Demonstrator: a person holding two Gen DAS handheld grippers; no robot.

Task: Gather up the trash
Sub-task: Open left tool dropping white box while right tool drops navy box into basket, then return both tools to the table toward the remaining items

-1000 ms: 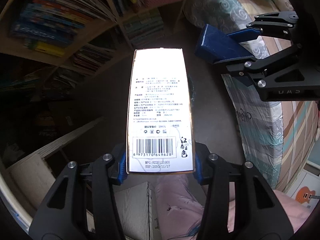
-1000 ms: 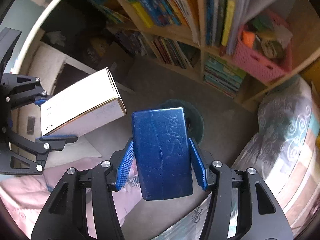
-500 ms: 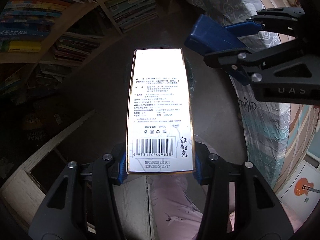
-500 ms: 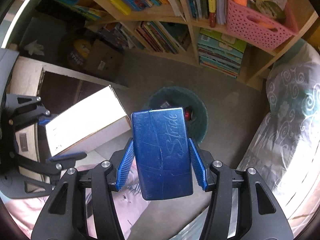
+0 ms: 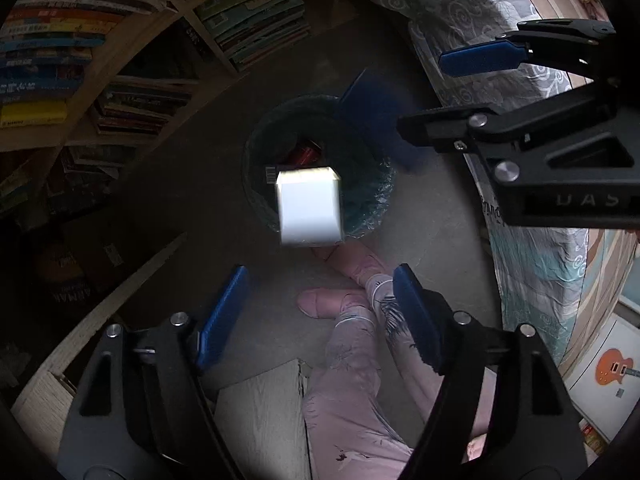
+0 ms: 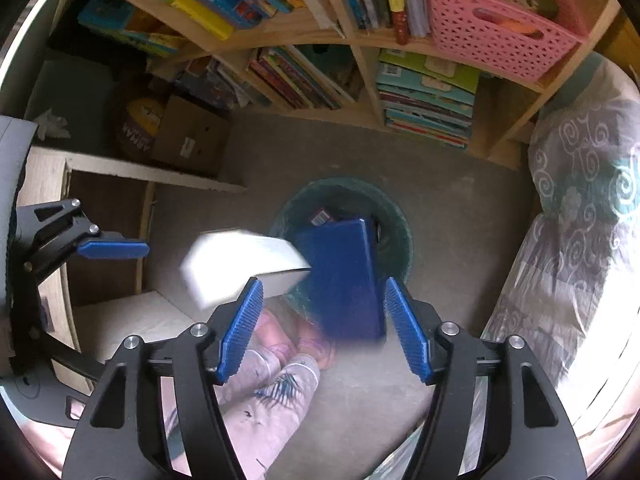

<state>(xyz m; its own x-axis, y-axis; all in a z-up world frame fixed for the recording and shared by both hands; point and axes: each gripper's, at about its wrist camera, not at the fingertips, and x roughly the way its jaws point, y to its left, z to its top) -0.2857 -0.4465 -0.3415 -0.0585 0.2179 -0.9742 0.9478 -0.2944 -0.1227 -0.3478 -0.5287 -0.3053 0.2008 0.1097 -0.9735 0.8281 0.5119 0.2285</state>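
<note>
Below both grippers, the floor bin [image 5: 320, 168] waits; left gripper [image 5: 320, 312] and right gripper [image 6: 324, 328] are opening, releasing white box [image 5: 310, 208] and blue box [image 6: 344, 280] to drop in.

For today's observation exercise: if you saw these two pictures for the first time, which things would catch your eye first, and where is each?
A bright white box and a blue box, both blurred, are in mid-air over the dark green bin on the floor. The left gripper and right gripper hang above them, jaws opening, touching neither box. A pink basket glows on the bookshelf behind.
</note>
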